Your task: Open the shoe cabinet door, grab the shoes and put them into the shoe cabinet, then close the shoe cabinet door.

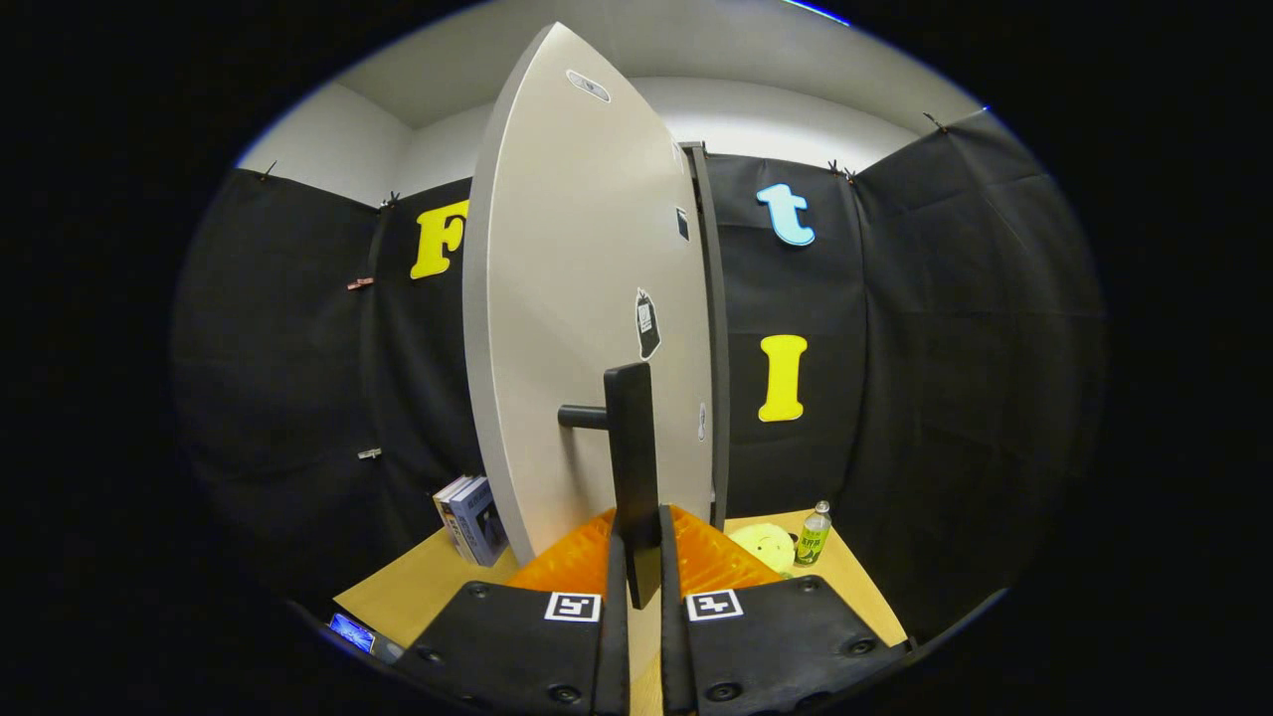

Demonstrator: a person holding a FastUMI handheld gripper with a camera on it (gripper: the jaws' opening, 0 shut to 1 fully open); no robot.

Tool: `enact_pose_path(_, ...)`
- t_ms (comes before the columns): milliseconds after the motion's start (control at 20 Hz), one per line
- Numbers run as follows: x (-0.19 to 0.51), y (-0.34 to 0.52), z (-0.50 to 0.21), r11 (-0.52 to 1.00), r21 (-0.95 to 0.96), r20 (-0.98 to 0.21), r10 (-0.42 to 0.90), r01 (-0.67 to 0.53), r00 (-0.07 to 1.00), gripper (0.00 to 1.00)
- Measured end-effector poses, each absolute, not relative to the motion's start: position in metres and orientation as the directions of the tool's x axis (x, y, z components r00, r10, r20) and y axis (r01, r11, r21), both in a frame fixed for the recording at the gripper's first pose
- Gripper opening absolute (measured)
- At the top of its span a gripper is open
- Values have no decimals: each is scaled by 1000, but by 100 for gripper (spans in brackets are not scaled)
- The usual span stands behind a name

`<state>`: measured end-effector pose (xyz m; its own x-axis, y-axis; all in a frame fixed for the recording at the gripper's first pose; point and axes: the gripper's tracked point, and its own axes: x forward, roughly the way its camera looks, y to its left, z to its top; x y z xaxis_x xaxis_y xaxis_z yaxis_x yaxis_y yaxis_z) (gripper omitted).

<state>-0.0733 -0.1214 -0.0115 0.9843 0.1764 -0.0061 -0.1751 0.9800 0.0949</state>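
While the gripper (641, 587) sits at the bottom centre of the frame, its two fingers are drawn nearly together, with the lower end of the dark vertical door handle (634, 467) caught in the narrow slot between them; both fingers appear to press on it. Just beyond the fingers lies something orange and ribbed (711, 562); what it is cannot be told. From the centre up to the top of the frame rises the pale cabinet door (587, 298), seen at an angle and seemingly swung part way from the dark cabinet edge (718, 328) to its right. No shoes can be made out.

Since the hold is only on the handle's bottom tip, I judge the likeliest failure to be a slip: a pull off the door's arc would let the handle slide out downward. A wide swing could also catch the books (469, 519) at lower left. Further right on the wooden table (855, 582) stand a yellow plush toy (764, 545) and a small bottle (813, 533), near the cabinet's foot, which a careless reach could topple.
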Motion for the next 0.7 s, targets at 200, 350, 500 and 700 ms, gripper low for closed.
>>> enact_pose_path(200, -71, -137, -10, 982, 129, -2, 136, -134, 991, 16)
enact_pose_path(350, -70, -148, -11, 987, 129, -2, 101, -100, 995, 16)
enact_pose_path(500, -69, -164, -9, 991, 126, 0, 56, -55, 998, 13)
enact_pose_path(700, -67, -181, -8, 991, 131, 11, 5, -7, 1000, 10)
